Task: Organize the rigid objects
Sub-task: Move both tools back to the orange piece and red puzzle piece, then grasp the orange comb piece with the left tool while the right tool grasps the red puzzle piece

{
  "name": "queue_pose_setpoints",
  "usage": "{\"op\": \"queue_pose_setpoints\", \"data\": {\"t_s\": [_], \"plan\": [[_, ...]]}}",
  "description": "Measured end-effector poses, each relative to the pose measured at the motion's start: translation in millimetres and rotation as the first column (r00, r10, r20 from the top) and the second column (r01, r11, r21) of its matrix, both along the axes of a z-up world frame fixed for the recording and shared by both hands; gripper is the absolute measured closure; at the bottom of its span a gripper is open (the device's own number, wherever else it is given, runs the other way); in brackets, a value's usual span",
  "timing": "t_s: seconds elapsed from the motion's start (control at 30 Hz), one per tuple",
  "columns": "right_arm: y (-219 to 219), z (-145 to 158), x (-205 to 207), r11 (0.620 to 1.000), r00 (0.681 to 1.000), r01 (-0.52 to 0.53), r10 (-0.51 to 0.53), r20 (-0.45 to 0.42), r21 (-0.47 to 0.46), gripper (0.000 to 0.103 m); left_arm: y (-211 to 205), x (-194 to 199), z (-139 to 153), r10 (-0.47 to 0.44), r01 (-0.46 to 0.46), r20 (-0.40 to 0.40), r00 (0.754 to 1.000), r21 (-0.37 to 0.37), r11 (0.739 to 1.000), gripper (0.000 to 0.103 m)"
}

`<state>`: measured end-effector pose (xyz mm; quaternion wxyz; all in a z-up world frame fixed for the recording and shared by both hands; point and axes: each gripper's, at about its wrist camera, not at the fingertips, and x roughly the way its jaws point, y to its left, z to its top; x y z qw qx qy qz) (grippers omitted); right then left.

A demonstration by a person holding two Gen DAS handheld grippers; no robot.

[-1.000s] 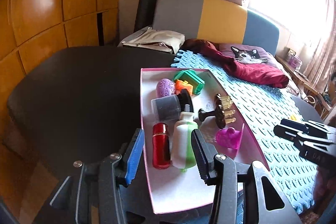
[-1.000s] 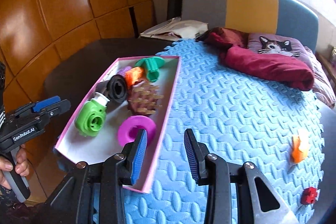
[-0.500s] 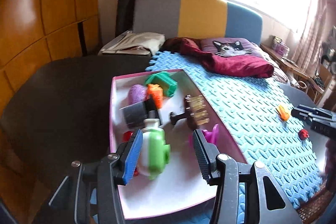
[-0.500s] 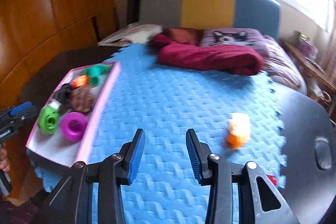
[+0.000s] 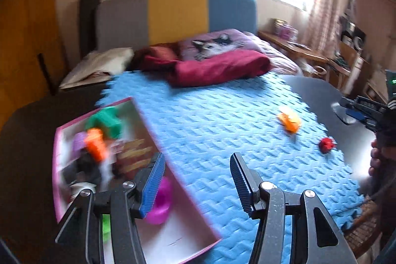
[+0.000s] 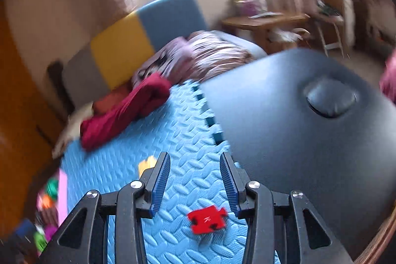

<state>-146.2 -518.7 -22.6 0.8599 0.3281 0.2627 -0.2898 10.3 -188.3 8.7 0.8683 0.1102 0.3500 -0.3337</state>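
Note:
A pink-rimmed box (image 5: 170,239) at the lower left of the left wrist view holds several blurred toys, among them a green block (image 5: 106,121) and a magenta ring (image 5: 160,202). My left gripper (image 5: 197,157) hovers over the box's right rim and the blue foam mat (image 5: 222,128); its jaws are opening with nothing between them. An orange piece (image 5: 289,121) and a red puzzle piece (image 5: 326,144) lie on the mat's right side. My right gripper (image 6: 194,157) is open and empty, tilted, just above the red puzzle piece (image 6: 206,219). The orange piece (image 6: 146,165) peeks out behind its left finger.
The mat covers a dark round table (image 6: 284,128) with a raised knob (image 6: 330,98). A dark red cloth (image 5: 217,68) lies at the mat's far edge, before a bed and headboard. A person's hand (image 5: 378,165) holds the right gripper (image 5: 356,107) at the right edge.
Both views have swung right, away from the box and over the mat. The right gripper rolled and now hangs above the red piece. Both grippers' jaws stand wider.

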Motion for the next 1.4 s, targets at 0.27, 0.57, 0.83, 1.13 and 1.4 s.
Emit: {"op": "queue_pose_setpoints", "data": {"t_s": [0.27,0.57,0.83,1.13,1.4], "plan": [[-2.3,-5.8,3.9,0.999,0.999,-0.03,0.029,0.015,0.042,0.061,-95.5,7.1,-17.9,-0.155,0.156,-0.109,0.982,0.005,0.988,0.047],[-4.1,-9.2,3.5,0.996,0.999,-0.038,0.036,0.036,0.077,0.061,-189.3,19.5,-42.8,-0.222,0.228,-0.252,0.942,-0.006,0.974,0.042],[-7.1,-10.8,2.0,0.993,0.997,-0.044,0.037,0.062,0.108,0.061,-241.8,26.6,-58.5,-0.227,0.245,-0.26,0.938,0.038,0.969,0.042],[-6.5,-13.4,7.3,0.991,0.997,-0.063,0.058,0.046,0.119,0.061,-227.7,30.3,-76.2,-0.218,0.238,-0.242,0.946,0.056,0.97,0.074],[-0.9,-20.3,18.3,0.986,0.994,-0.102,0.104,-0.009,0.132,0.059,-177.9,9.1,-76.2,-0.193,0.212,-0.195,0.962,0.082,0.974,0.074]]}}
